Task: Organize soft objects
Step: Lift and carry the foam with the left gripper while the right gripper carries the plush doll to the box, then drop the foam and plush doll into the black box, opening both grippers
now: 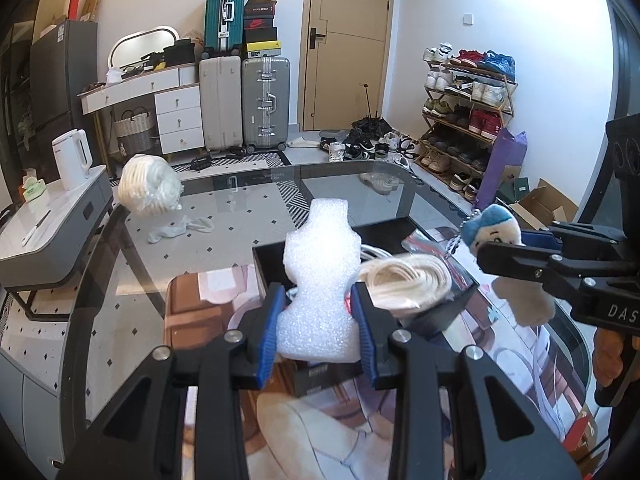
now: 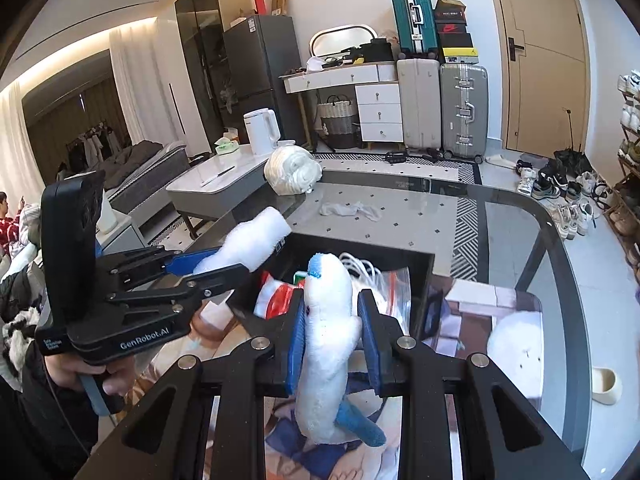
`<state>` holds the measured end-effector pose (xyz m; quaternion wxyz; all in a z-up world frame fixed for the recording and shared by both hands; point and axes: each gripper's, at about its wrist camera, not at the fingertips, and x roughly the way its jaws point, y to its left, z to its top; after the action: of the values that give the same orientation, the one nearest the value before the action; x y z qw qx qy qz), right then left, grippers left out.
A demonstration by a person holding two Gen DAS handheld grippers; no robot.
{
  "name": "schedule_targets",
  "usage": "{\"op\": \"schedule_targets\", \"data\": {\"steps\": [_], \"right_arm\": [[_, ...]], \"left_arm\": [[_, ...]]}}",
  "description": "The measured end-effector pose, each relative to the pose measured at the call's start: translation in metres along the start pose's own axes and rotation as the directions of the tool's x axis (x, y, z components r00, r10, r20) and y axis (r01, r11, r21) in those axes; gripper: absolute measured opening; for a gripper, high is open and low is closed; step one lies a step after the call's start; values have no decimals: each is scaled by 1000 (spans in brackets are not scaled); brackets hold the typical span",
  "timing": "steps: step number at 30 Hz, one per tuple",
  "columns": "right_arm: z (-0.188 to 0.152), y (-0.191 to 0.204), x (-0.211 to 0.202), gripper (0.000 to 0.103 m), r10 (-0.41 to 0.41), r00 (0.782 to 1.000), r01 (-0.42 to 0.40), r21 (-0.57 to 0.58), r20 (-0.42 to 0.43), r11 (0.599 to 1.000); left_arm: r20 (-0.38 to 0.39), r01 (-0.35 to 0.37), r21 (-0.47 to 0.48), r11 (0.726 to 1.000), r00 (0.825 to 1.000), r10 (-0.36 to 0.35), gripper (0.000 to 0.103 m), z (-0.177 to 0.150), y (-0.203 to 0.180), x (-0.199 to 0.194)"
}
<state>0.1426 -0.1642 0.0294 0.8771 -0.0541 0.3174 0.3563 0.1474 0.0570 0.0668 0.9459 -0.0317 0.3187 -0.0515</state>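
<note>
My left gripper (image 1: 318, 312) is shut on a white foam piece (image 1: 320, 276) and holds it above the near edge of a black open box (image 1: 264, 258) on the glass table. The box holds a coil of white cord (image 1: 404, 276) and plastic bags. My right gripper (image 2: 330, 320) is shut on a white plush toy with blue trim (image 2: 326, 344), just before the same box (image 2: 424, 264). In the left wrist view the right gripper (image 1: 496, 256) comes in from the right with the toy (image 1: 494, 230). The left gripper (image 2: 224, 262) and foam (image 2: 256, 236) show in the right wrist view.
A white fluffy bundle (image 1: 150, 190) and a crumpled white cloth (image 1: 178, 230) lie on the far part of the glass table (image 1: 248, 216). A grey side table with a kettle (image 1: 72, 158) stands left. Suitcases and a shoe rack (image 1: 464, 116) line the far wall.
</note>
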Motion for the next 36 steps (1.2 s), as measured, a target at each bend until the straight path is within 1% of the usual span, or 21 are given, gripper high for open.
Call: {"op": "schedule_targets", "data": {"steps": [4, 9, 11, 13, 15, 20, 26, 36], "right_arm": [[11, -2, 15, 26, 12, 1000, -12, 9, 1, 1000], [25, -5, 35, 26, 31, 999, -32, 28, 5, 999], [28, -8, 44, 26, 41, 999, -41, 43, 5, 998], [31, -12, 55, 26, 48, 999, -48, 71, -1, 996], [34, -15, 65, 26, 47, 999, -46, 92, -7, 995], [34, -21, 91, 26, 53, 998, -47, 129, -42, 990], [30, -29, 113, 26, 43, 997, -33, 163, -62, 986], [25, -42, 131, 26, 42, 996, -27, 186, -75, 982]], "left_arm": [[-6, 10, -6, 1000, 1000, -10, 33, 5, 6, 11], [-15, 17, -6, 1000, 1000, -17, 33, 7, 4, 26], [-19, 14, -1, 1000, 1000, -14, 33, 8, 4, 33], [-22, -3, 10, 1000, 1000, 3, 33, 8, 3, 40], [-31, 3, 8, 1000, 1000, -3, 33, 7, 2, 46], [-52, 7, 10, 1000, 999, -7, 33, 5, 1, 59], [-68, 0, 31, 1000, 998, 2, 33, 2, -2, 70], [-67, -4, 65, 998, 998, 9, 33, -2, -6, 73]]}}
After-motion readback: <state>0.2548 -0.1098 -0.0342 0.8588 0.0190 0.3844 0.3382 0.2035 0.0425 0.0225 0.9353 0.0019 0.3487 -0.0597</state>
